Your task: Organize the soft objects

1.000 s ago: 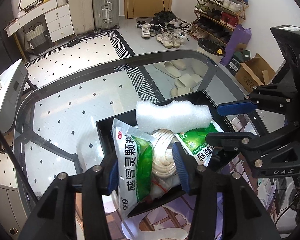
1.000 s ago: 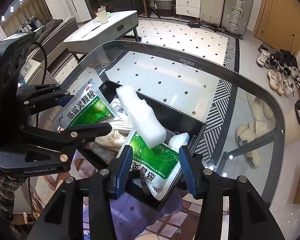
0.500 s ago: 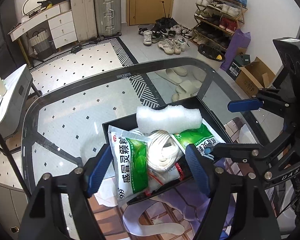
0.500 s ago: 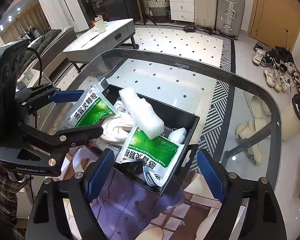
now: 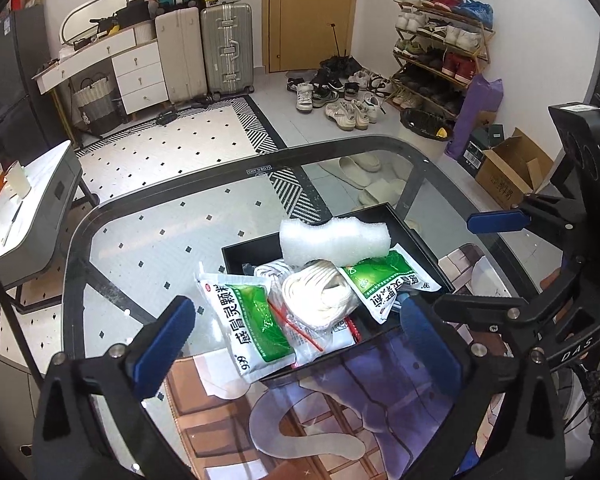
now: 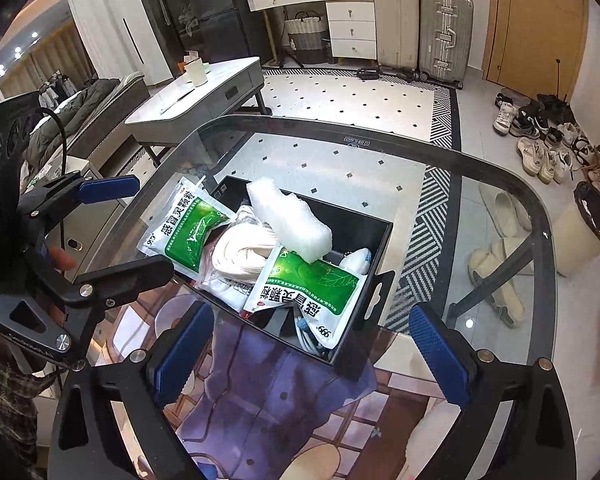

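The black bin [image 5: 414,236] on the glass surface [image 5: 160,240] is heaped with soft objects: a foam block [image 5: 334,240] lying crosswise on top, a rope coil [image 5: 320,294], two green sachets. The left sachet [image 5: 248,328] overhangs the near wall, straight ahead of the left hand-held gripper [image 5: 296,354], the nearer one; the right hand-held gripper [image 6: 312,350] faces the other sachet [image 6: 312,292]. Both are spread wide and empty.

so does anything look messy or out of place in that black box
Yes. The black box is overfilled: the foam block sits on the pile, and one green packet hangs over its rim.
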